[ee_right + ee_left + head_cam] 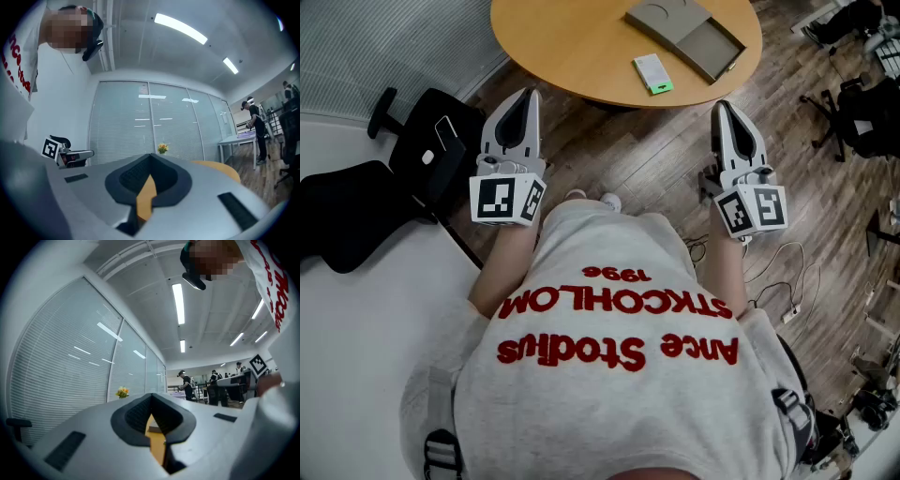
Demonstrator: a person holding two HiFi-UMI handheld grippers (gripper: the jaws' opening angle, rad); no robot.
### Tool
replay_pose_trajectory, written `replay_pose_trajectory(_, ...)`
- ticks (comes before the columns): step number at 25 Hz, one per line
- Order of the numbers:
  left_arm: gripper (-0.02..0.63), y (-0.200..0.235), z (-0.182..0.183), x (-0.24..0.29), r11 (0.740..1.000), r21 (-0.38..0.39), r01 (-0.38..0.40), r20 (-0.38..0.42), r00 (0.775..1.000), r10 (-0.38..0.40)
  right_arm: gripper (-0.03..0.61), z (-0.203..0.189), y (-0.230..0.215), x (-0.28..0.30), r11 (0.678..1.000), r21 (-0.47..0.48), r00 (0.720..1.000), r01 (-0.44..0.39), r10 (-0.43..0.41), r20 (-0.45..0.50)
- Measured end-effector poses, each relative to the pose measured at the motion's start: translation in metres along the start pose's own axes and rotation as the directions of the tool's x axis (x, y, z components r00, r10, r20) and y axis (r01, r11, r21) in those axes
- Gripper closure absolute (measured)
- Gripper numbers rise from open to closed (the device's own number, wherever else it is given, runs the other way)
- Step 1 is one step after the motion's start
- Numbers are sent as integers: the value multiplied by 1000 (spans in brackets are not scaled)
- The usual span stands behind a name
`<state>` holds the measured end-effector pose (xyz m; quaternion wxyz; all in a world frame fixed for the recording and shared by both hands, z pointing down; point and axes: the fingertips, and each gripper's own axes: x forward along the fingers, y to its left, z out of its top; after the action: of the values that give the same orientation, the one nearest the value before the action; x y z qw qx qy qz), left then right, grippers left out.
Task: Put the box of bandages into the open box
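The box of bandages (652, 73), white with a green end, lies flat on the round wooden table (572, 47) near its front edge. Behind it, toward the right, the grey open box (686, 36) sits with its lid folded back. My left gripper (517, 99) is held short of the table's edge, left of both boxes, with its jaws together and nothing in them. My right gripper (723, 109) hovers level below the table's right edge, also shut and empty. In each gripper view, the left gripper (152, 401) and the right gripper (149, 161) show only a sliver of tabletop between their dark pads.
A black office chair (356, 211) and a black chair base (431, 150) stand on the left. Cables (787, 281) trail over the wooden floor at the right, near more black chairs (862, 112). People (187, 383) stand far off by desks. Glass walls with blinds surround the room.
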<state>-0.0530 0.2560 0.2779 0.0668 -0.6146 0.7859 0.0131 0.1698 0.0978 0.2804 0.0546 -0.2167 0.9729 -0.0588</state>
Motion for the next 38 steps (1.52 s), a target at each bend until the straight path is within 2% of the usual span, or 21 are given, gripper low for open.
replay_pose_trajectory(10,607,-11,6,0,1000,12,-4,2,1000,4,574,2,-2,-3,1000,-13,1000,-13,13,4)
replay_pose_trajectory(15,607,-12,5,2,1000,18,-9,-2,1000,9,572,3,-4,-3,999,37,999,-23,22,24)
replay_pose_trajectory(25,607,-3,2,10,1000,13,-27,-13,1000,27,572,-1,-4,13,997,57,999,-45,44,11)
replay_pose_trajectory(38,607,24,-10,92,1000,-26,15,2,1000,-15,572,1,-42,71,999,48,1000,-2,2,-13)
